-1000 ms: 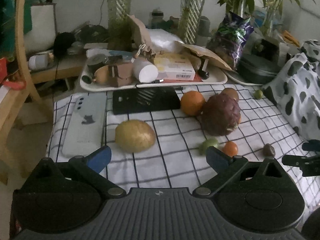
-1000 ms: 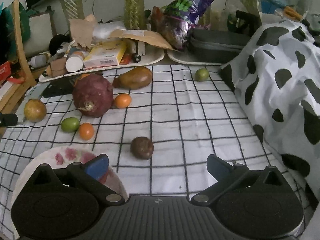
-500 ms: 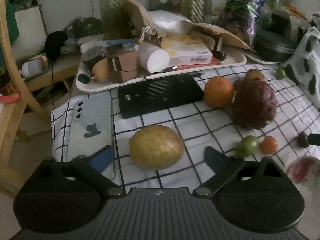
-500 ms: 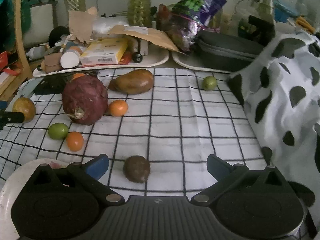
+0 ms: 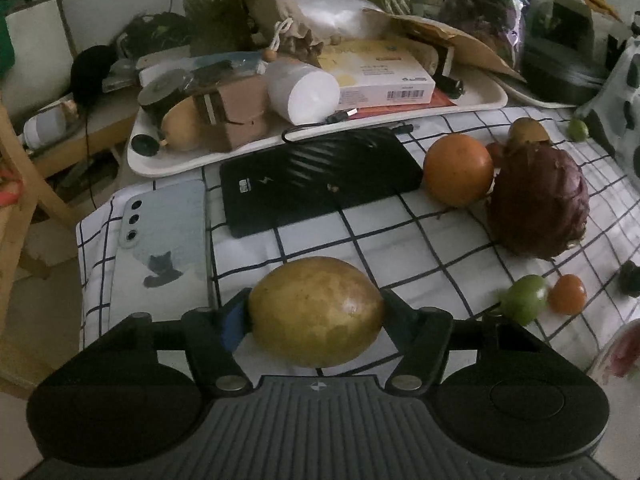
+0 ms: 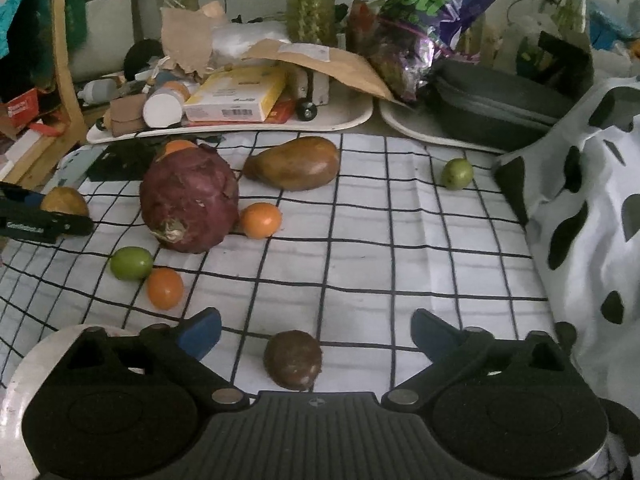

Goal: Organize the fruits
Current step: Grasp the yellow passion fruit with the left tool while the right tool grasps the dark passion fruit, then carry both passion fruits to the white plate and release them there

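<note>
Left wrist view: left gripper (image 5: pixel 316 310) clamps the yellow fruit (image 5: pixel 316 312) on the checked cloth (image 5: pixel 400 240), the phone (image 5: pixel 160 240) just left of it, open cloth beyond. Right wrist view: right gripper (image 6: pixel 316 328) spread wide around the dark fruit (image 6: pixel 293 359); white plate (image 6: pixel 16 392) left of it.

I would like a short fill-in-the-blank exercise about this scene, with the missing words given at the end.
1. The left gripper is closed on the ____ fruit.
2. The right gripper is open, and the dark brown fruit lies ____ its fingers.
3. The small green fruit lies beside a small ____ fruit.
4. The black device lies next to the pale ____.

Missing words: yellow; between; orange; phone
</note>
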